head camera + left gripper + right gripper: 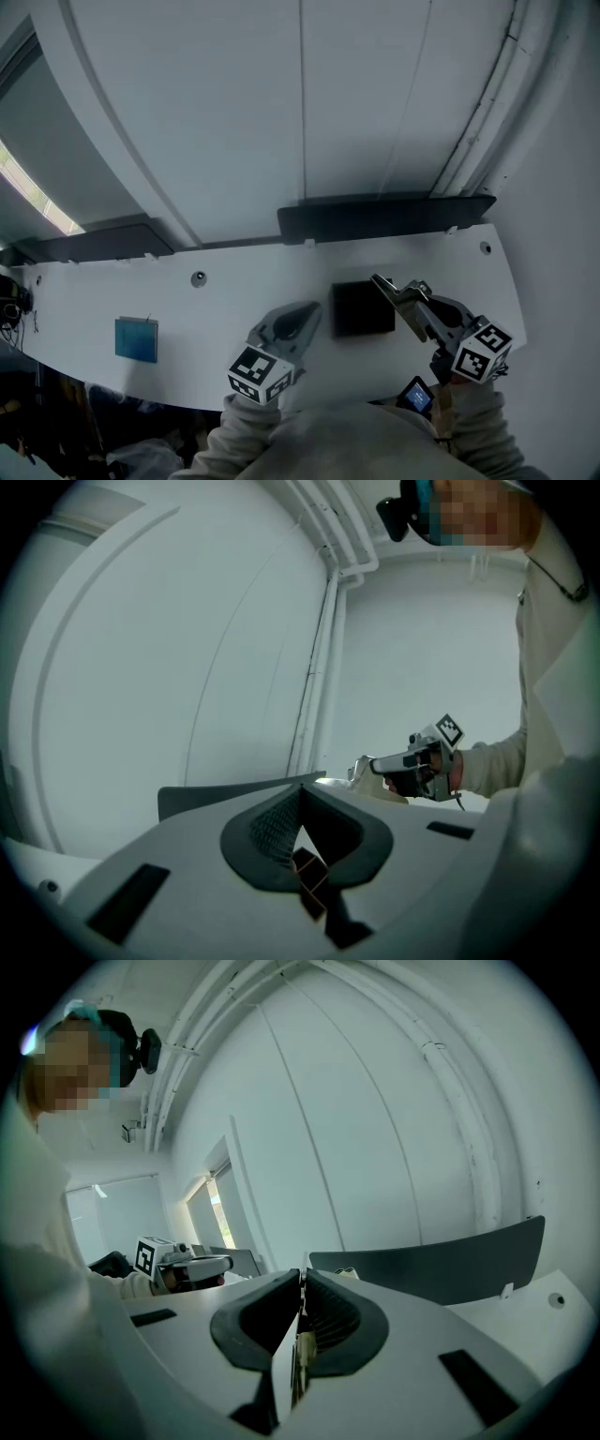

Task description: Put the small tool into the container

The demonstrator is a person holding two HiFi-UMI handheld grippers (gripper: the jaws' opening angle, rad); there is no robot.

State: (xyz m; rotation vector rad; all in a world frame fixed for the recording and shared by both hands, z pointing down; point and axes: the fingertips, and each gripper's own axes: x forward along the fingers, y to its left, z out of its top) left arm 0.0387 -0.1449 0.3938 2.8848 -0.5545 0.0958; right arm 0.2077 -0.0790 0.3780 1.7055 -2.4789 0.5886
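Small tool (347,1274): a small pale piece that sticks out at the jaw tips of the right gripper (302,1274). It is too small to tell its form. In the head view it is a little right of the centre.
Right gripper (394,289): its jaws are pressed nearly together and pinch the small tool, with only a thin slit between them. In the head view its tip lies at the upper right corner of the container.
Container (363,309): a black square on the white table (234,291), lower centre of the head view, between the two grippers.
Left gripper (309,311): just left of the container, jaws closed tip to tip with nothing between them.
Blue square (136,339): it lies on the table at the lower left, well apart from the container.
Dark rail (384,216): it runs along the far edge of the table, above the container.
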